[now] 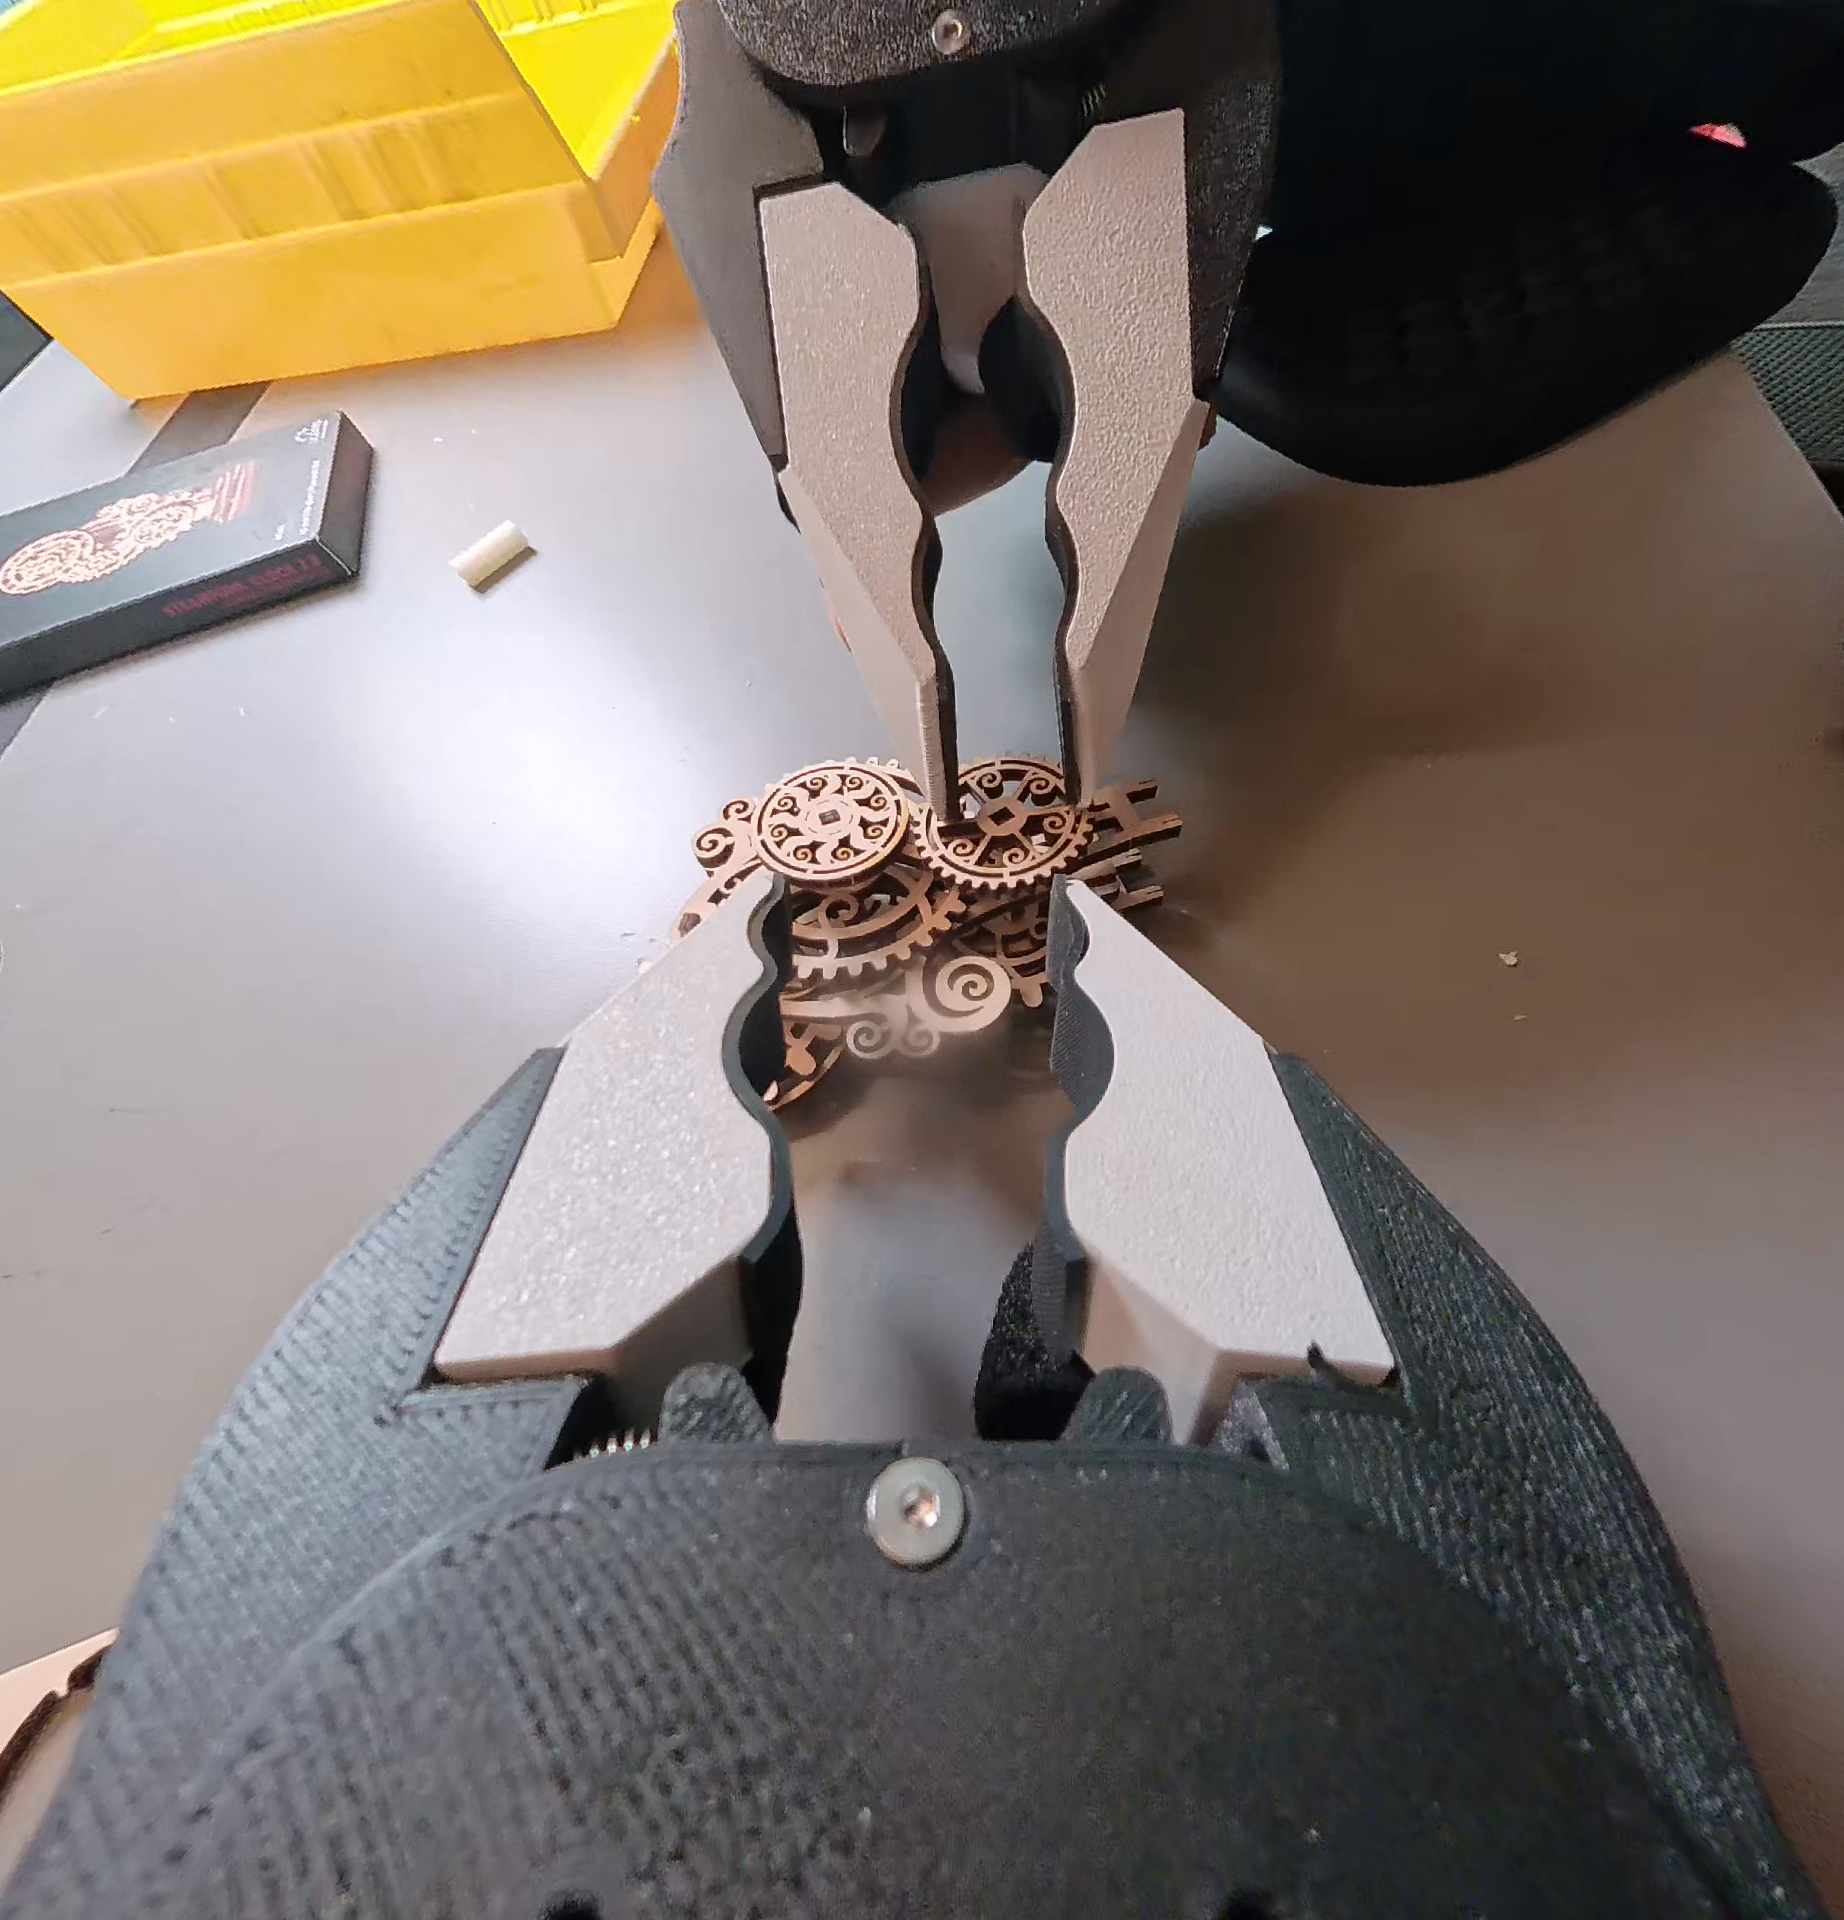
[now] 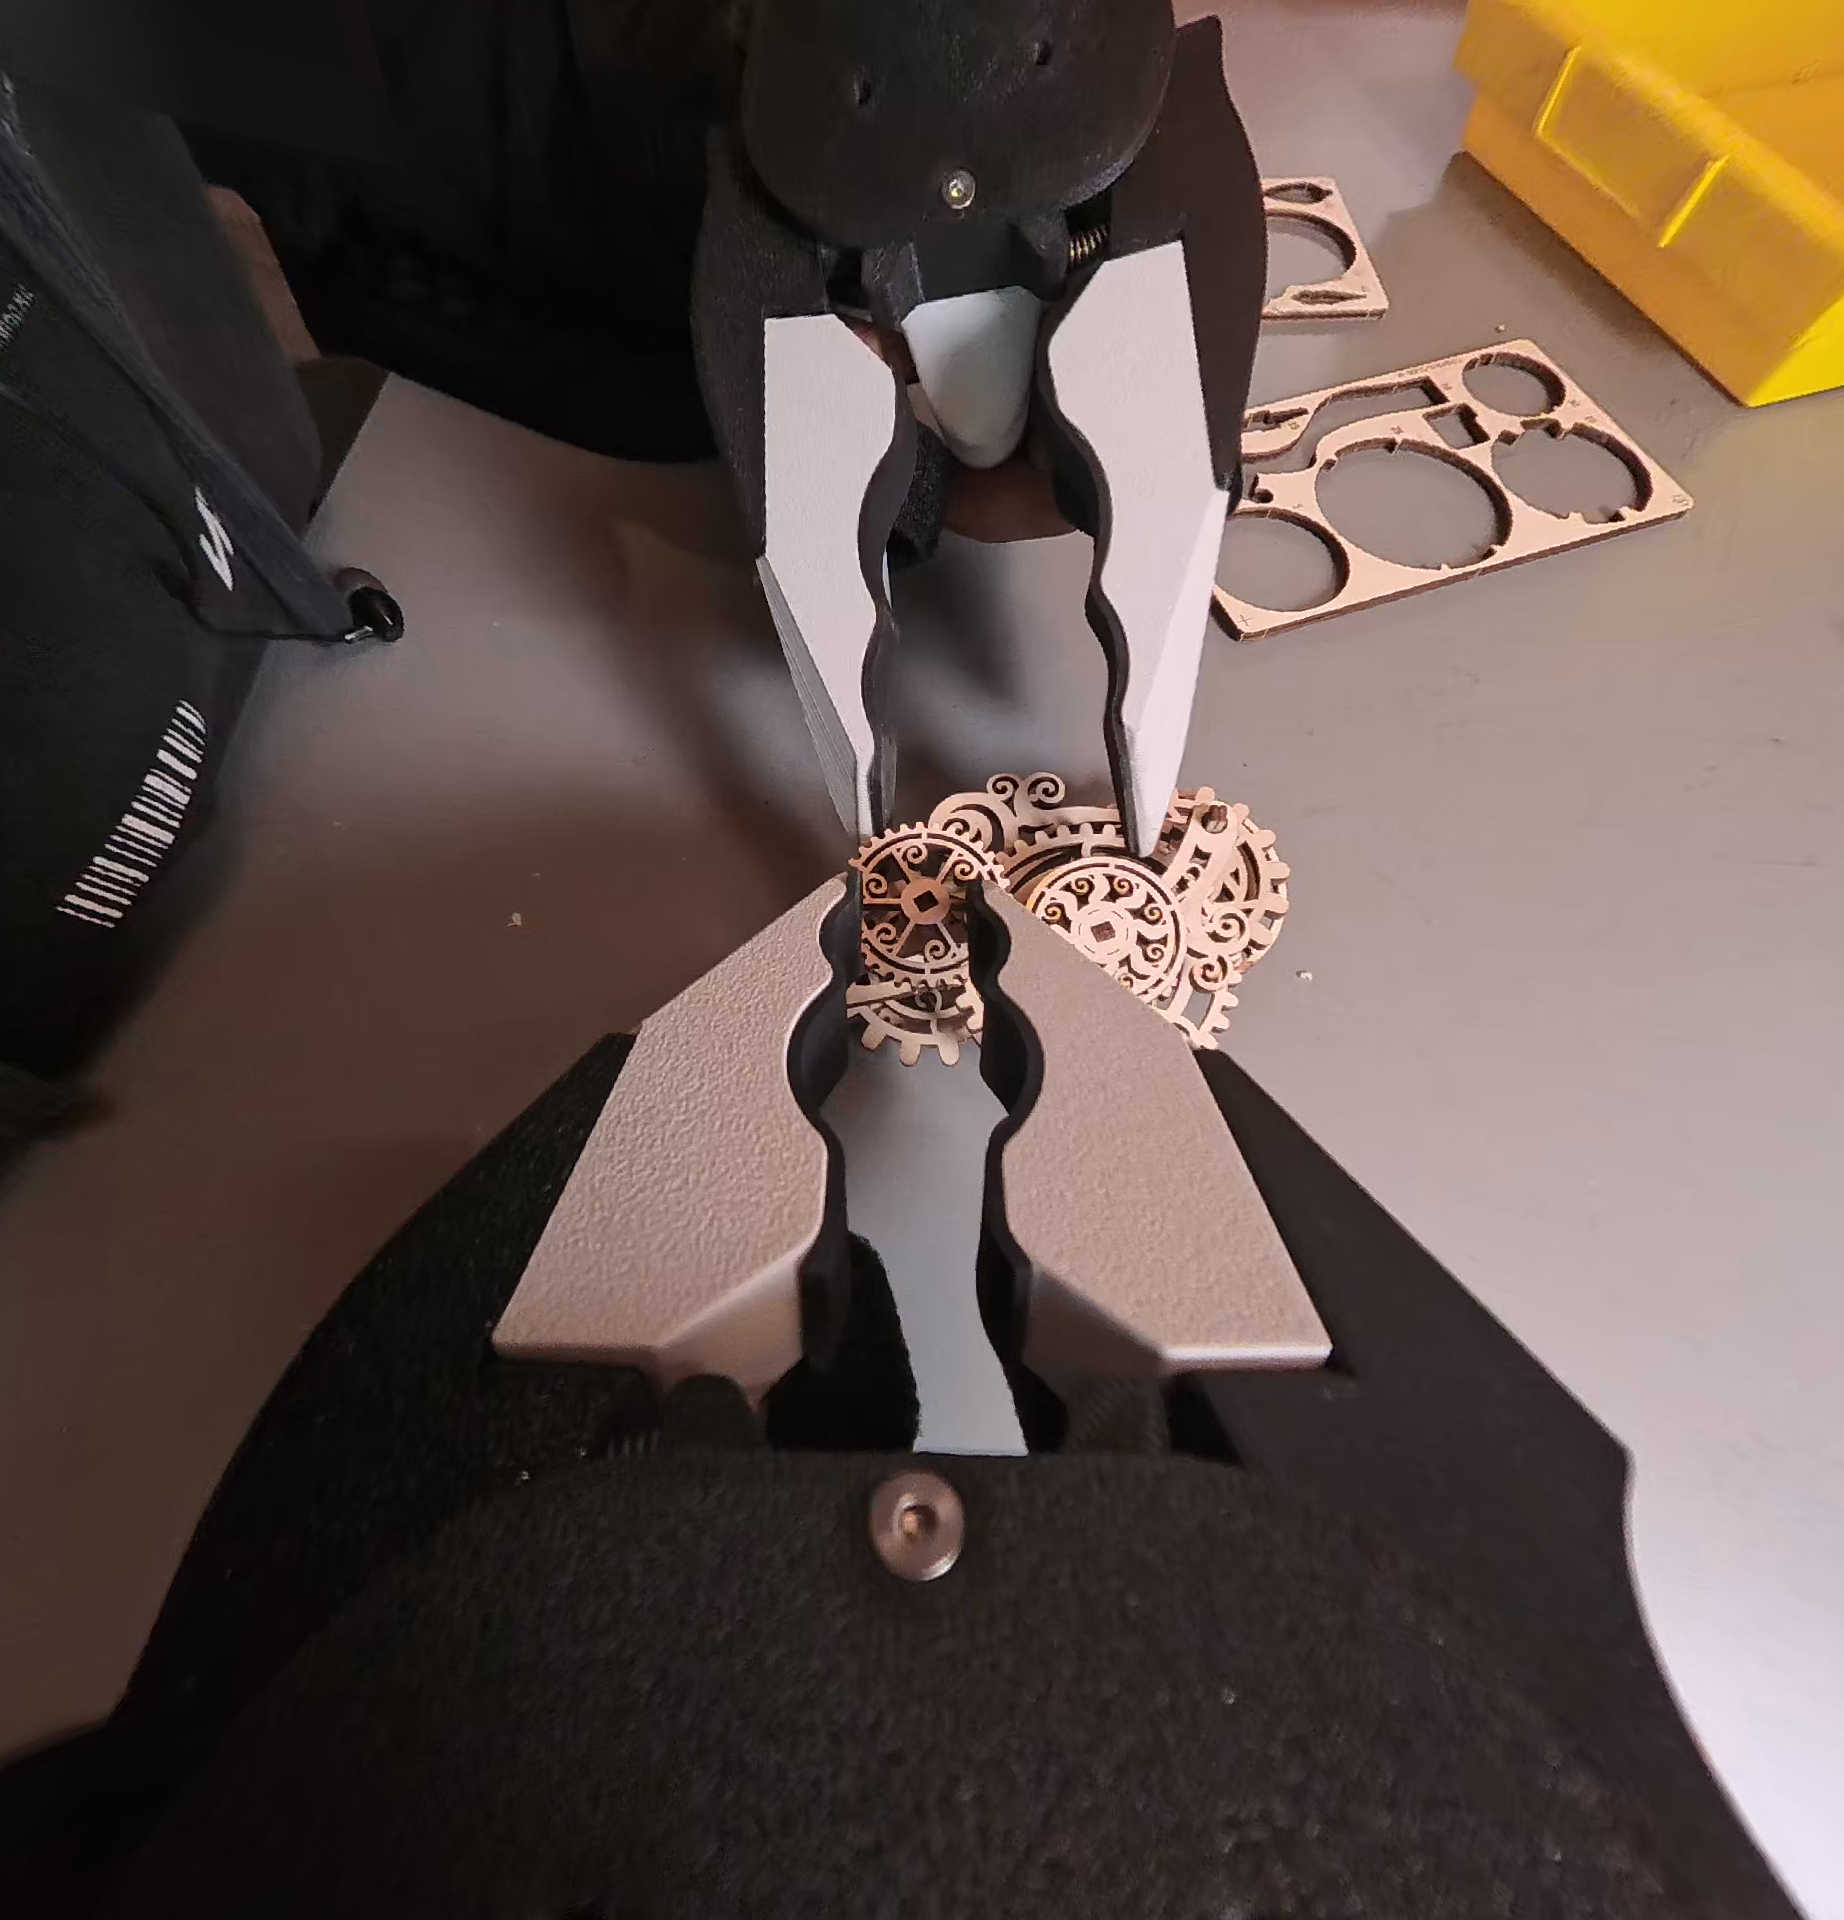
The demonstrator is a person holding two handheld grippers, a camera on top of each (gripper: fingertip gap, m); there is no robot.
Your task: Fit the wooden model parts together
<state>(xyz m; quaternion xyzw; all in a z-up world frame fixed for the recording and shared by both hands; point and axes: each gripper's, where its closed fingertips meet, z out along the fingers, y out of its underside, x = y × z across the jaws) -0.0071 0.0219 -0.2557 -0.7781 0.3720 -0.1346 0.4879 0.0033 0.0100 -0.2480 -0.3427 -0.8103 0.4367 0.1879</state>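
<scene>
Grey tabletop [image 1: 274,987] carries the whole arrangement, with both grippers meeting head-on over a wooden model [image 1: 928,925], a stack of laser-cut gears and scrollwork lying flat at the centre. Left gripper [image 1: 918,914]: its fingers stand wide apart on either side of the model's near half, the left finger [image 1: 762,914] beside the edge of a round fretwork disc [image 1: 830,831], the right finger [image 1: 1069,925] at the model's other flank; whether either pad presses on the wood cannot be told. Right gripper [image 2: 913,904]: its fingers are drawn in narrowly over a toothed gear [image 2: 923,904] with a square centre hole, one finger [image 2: 845,914] at the gear's rim and the other [image 2: 985,914] lying across its face beside the hub, so the gear appears pinched between them. In the left wrist view this gripper's tips come down onto the same gear [image 1: 1006,826], which meshes against the disc. Outward from the model lie a dark flat box [image 1: 159,561] and a small pale peg [image 1: 490,542], with a yellow bin [image 1: 305,197] behind them. On the other side lie two emptied wooden part sheets [image 2: 1437,499], and a black bag [image 2: 97,520] stands at the table's edge.
</scene>
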